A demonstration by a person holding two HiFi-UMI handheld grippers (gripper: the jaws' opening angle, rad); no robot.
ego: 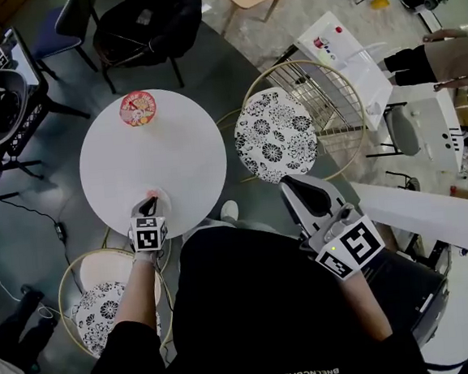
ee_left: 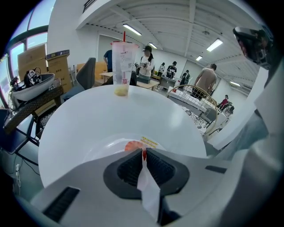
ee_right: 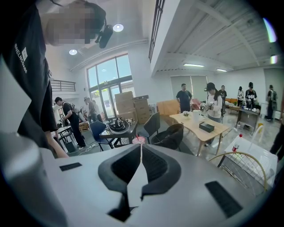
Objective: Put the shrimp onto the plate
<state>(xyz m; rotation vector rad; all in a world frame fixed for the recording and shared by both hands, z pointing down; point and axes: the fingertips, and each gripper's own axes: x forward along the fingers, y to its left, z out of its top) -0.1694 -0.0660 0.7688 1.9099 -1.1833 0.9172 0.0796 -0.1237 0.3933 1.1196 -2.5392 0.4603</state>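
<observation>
A round white table (ego: 177,142) (ee_left: 84,117) carries a clear plate (ee_left: 95,150) at its near edge. My left gripper (ego: 148,206) (ee_left: 143,153) hangs just over that plate, its jaws shut. An orange-red shrimp (ee_left: 132,145) (ego: 157,198) sticks out past the jaw tips, and a red sliver of it shows pinched between them. Whether the shrimp touches the plate I cannot tell. My right gripper (ego: 296,187) (ee_right: 141,148) is held off the table to the right, shut with nothing in it, pointing out into the room.
A tall clear cup with a red-printed lid (ego: 137,107) (ee_left: 123,66) stands at the table's far edge. A patterned round chair (ego: 274,134) sits right of the table, another (ego: 98,312) at the lower left. A wire rack (ego: 324,101) stands beyond.
</observation>
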